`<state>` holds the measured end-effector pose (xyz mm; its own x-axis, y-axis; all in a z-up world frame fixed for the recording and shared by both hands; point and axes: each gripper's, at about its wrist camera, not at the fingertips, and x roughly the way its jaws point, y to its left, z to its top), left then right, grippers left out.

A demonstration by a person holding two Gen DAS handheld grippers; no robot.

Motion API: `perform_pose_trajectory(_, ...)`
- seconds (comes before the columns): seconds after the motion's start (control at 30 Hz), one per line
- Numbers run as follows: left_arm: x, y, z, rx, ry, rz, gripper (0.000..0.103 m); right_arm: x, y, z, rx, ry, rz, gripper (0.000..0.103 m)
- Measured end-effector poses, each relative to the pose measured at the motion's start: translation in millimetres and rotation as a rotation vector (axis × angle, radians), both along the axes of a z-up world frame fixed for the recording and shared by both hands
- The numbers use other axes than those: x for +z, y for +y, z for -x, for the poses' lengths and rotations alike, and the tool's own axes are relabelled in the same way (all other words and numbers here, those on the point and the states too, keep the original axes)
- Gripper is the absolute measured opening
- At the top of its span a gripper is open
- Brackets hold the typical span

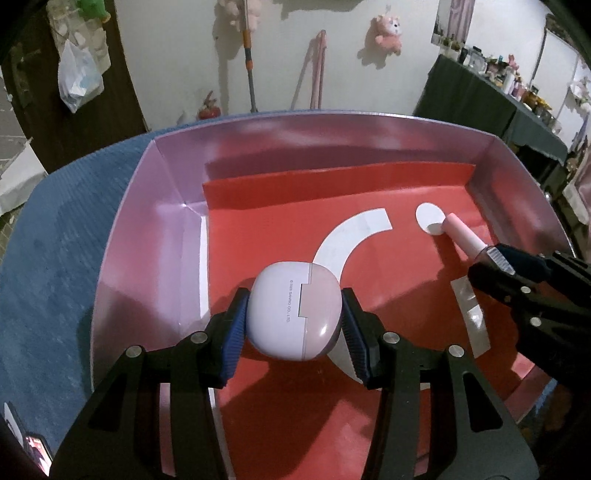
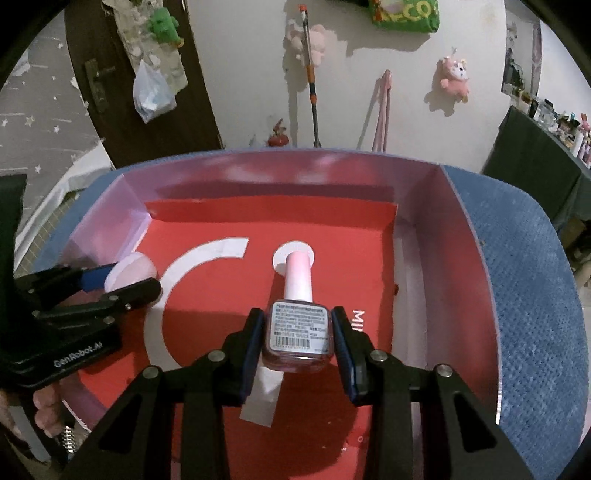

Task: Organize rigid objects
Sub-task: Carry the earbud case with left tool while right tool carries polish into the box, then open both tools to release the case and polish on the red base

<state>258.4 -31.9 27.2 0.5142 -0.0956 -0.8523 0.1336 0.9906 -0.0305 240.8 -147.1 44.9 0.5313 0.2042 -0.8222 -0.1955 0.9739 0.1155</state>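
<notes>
My left gripper (image 1: pixel 293 314) is shut on a rounded white and pink earbud case (image 1: pixel 293 310), held over the left half of an open pink box (image 1: pixel 159 177) with a red floor. Over the box's right half, my right gripper (image 2: pixel 297 332) is shut on a nail polish bottle (image 2: pixel 298 332) with a pale pink cap and a barcode label. In the left wrist view the right gripper (image 1: pixel 484 258) comes in from the right with the bottle's cap (image 1: pixel 463 236) sticking out. The right wrist view shows the left gripper (image 2: pixel 122 280) at the left with the earbud case (image 2: pixel 131 273).
The box stands on a blue textured cloth (image 1: pixel 55 258). Its red liner (image 2: pixel 332 258) carries a white arc and a white dot. A person's hand (image 2: pixel 46 410) holds the left gripper's handle. Behind stand a white wall with plush toys (image 1: pixel 388 31), a mop handle (image 1: pixel 249 55) and a dark door (image 2: pixel 110 74).
</notes>
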Motion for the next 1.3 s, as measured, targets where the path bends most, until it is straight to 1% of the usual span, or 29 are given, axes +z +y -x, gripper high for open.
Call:
perform_pose_trajectory(0.13, -7, 0, -3, 0.0, 0.045, 0.005, 0.046, -8, 0, 0, 0.003, 0.027, 0.007, 0.04)
perform_pose_trajectory(0.27, -6, -2, -1, 0.001, 0.039, -0.014, 0.046, -10, 0, 0, 0.002, 0.037, -0.004, 0.039)
perform_pose_trajectory(0.5, -6, -2, -1, 0.002, 0.037, -0.013, 0.047, -12, 0, -2, 0.004, 0.051, -0.02, 0.039)
perform_pose_trajectory(0.97, -3, 2, -5, -0.001, 0.039, 0.027, 0.047, -11, 0, -2, 0.002, 0.051, -0.038, 0.039)
perform_pose_trajectory(1.1, 0, 1, 0, -0.004, 0.02, 0.015, 0.048, -10, -1, -2, 0.002, 0.052, -0.046, 0.039)
perform_pose_trajectory(1.13, 3, 0, 2, -0.005, 0.006, 0.009, 0.05, -10, -1, -2, 0.001, 0.052, -0.048, 0.039)
perform_pose_trajectory(1.17, 5, -1, 3, -0.005, -0.005, 0.002, 0.054, -9, -2, -1, 0.001, 0.052, -0.051, 0.04)
perform_pose_trajectory(1.23, 11, -2, 7, 0.0, -0.036, -0.021, 0.058, -7, -2, 0, 0.001, 0.045, -0.058, 0.044)
perform_pose_trajectory(1.27, 13, -2, 9, 0.002, -0.048, -0.03, 0.058, -5, -2, 2, 0.001, 0.04, -0.061, 0.047)
perform_pose_trajectory(1.3, 15, -3, 10, 0.003, -0.059, -0.039, 0.058, -3, -3, 3, 0.002, 0.034, -0.064, 0.048)
